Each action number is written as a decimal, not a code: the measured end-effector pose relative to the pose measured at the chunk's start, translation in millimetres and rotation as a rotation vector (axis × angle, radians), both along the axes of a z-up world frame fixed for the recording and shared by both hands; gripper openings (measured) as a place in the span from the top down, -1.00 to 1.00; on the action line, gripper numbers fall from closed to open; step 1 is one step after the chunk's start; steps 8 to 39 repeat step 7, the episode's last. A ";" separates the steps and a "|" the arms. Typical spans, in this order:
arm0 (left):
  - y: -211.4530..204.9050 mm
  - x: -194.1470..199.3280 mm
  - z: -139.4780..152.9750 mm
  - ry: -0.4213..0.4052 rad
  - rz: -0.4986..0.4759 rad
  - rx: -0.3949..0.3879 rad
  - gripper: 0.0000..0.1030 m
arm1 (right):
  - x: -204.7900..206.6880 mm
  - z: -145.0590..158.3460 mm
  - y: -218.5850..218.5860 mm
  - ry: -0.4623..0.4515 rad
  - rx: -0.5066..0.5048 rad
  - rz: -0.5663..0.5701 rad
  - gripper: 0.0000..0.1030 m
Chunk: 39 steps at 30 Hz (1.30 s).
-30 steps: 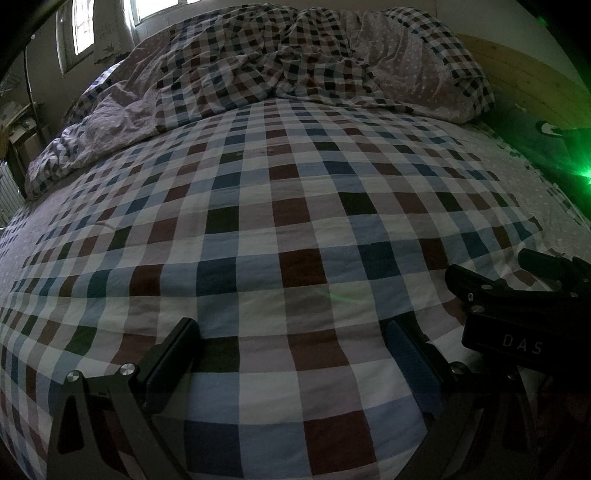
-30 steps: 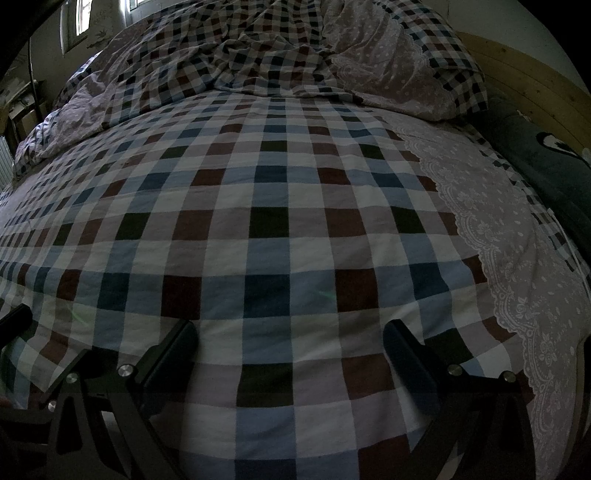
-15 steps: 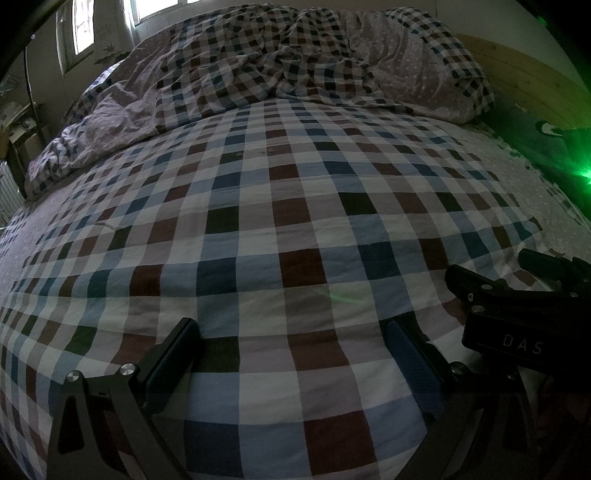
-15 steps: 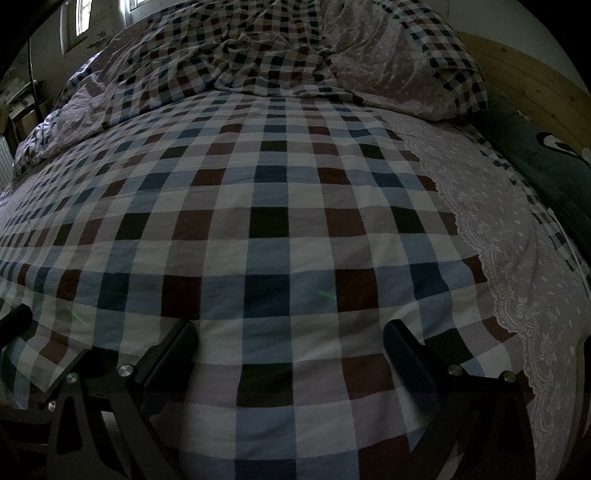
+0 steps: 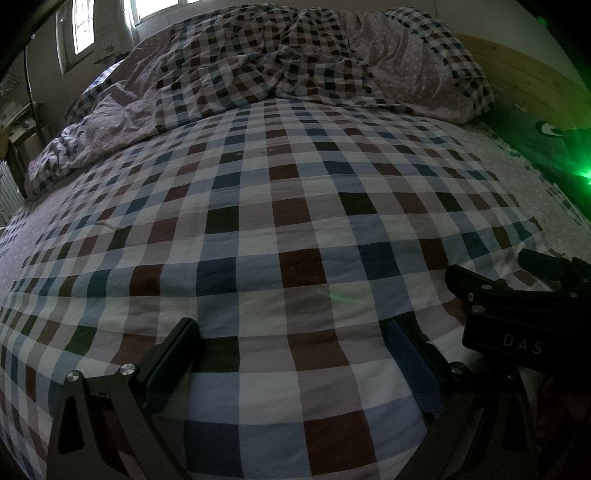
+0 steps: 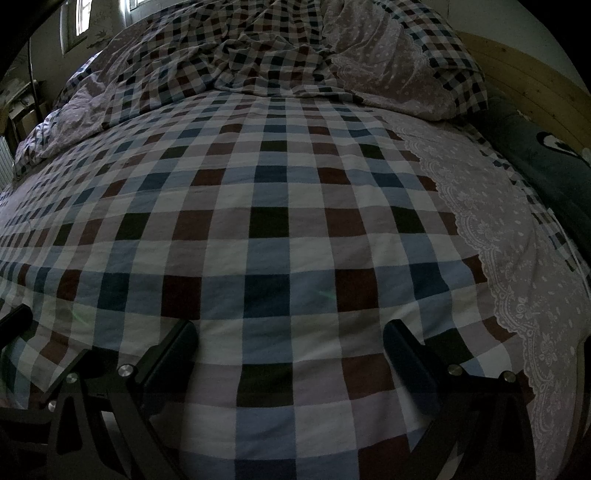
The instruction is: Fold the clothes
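Your left gripper [image 5: 291, 363] is sitting low over the checked bedsheet [image 5: 295, 229], jaws spread wide with nothing between them but plaid. Your right gripper [image 6: 291, 363] is the same deal: jaws wide apart, holding nothing, hovering over the near end of the bed. In the left wrist view you can see the right gripper's body [image 5: 517, 314] just off to the right, so your two tools are close side by side.

Honestly I can't pick out any clothes to fold here. The only loose fabric is the rumpled duvet [image 5: 280, 70], bunched up at the far end of the bed, well apart from both grippers. It has the same check pattern plus a pale dotted side. A lace-edged pale strip [image 6: 491, 236] runs down the right side of the sheet, and past it there's a dark pillow [image 6: 546, 158] against the wooden headboard [image 6: 535, 92]. There's a window [image 5: 83, 33] at top left.
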<state>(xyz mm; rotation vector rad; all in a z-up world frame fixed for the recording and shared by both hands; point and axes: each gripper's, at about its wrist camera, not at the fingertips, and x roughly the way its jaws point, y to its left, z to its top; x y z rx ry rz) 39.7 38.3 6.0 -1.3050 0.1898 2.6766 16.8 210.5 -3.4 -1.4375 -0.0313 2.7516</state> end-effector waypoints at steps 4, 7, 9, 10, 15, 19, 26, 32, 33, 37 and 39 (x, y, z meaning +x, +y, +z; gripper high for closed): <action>-0.3 -0.4 0.1 0.000 0.000 0.001 -0.99 | 0.4 0.0 -0.4 0.000 0.000 0.000 -1.00; -0.3 -0.6 -0.1 -0.001 0.001 0.002 -0.99 | 0.9 0.0 -0.9 0.000 0.000 -0.001 -1.00; -0.3 -0.6 -0.1 -0.001 0.001 0.002 -0.99 | 0.9 0.0 -0.9 0.000 0.000 -0.001 -1.00; -0.3 -0.6 -0.1 -0.001 0.001 0.002 -0.99 | 0.9 0.0 -0.9 0.000 0.000 -0.001 -1.00; -0.3 -0.6 -0.1 -0.001 0.001 0.002 -0.99 | 0.9 0.0 -0.9 0.000 0.000 -0.001 -1.00; -0.3 -0.6 -0.1 -0.001 0.001 0.002 -0.99 | 0.9 0.0 -0.9 0.000 0.000 -0.001 -1.00; -0.3 -0.6 -0.1 -0.001 0.001 0.002 -0.99 | 0.9 0.0 -0.9 0.000 0.000 -0.001 -1.00; -0.3 -0.6 -0.1 -0.001 0.001 0.002 -0.99 | 0.9 0.0 -0.9 0.000 0.000 -0.001 -1.00; -0.3 -0.6 -0.1 -0.001 0.001 0.002 -0.99 | 0.9 0.0 -0.9 0.000 0.000 -0.001 -1.00; -0.3 -0.6 -0.1 -0.001 0.001 0.002 -0.99 | 0.9 0.0 -0.9 0.000 0.000 -0.001 -1.00; -0.3 -0.6 -0.1 -0.001 0.001 0.002 -0.99 | 0.9 0.0 -0.9 0.000 0.000 -0.001 -1.00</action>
